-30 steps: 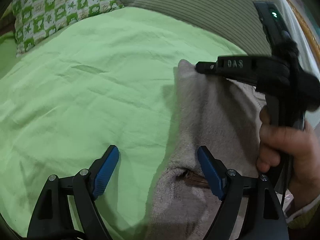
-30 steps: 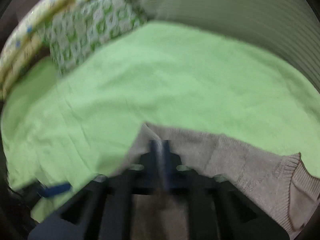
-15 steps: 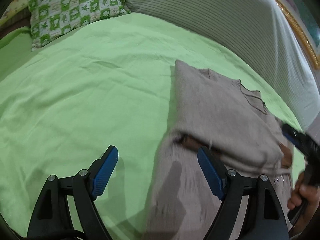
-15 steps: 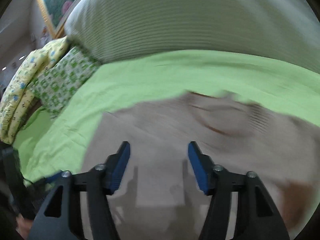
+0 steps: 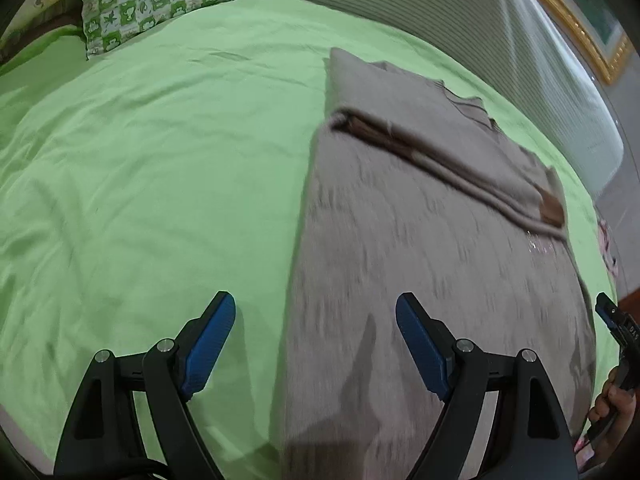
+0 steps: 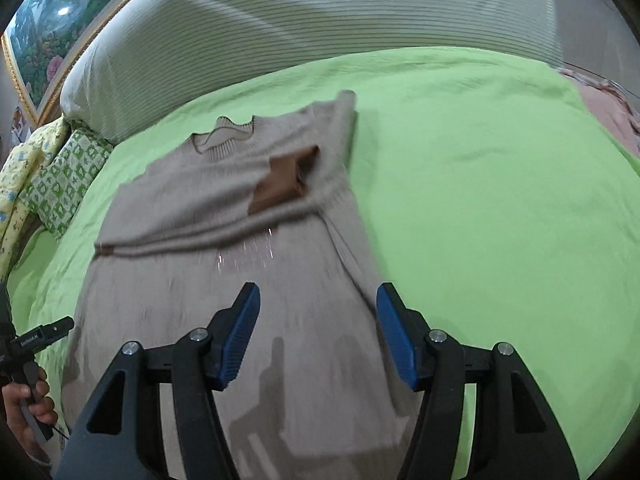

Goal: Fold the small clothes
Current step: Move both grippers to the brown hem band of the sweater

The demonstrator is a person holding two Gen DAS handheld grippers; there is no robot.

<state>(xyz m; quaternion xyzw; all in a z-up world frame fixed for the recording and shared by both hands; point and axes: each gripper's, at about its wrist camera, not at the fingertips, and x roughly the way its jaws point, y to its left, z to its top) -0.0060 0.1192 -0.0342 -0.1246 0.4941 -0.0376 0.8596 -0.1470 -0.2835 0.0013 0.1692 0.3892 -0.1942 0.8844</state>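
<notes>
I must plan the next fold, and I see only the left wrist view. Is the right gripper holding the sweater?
Observer: No. The right gripper is open. Its jaws have just been opening, and no cloth is between them.
Operator: Where is the folded sleeve's brown cuff?
Observer: The brown cuff lies on the chest of the sweater, below and right of the collar.
Operator: Which way does the collar face?
Observer: Toward the striped headboard. Its ribbed rim looks slightly wavy.
</notes>
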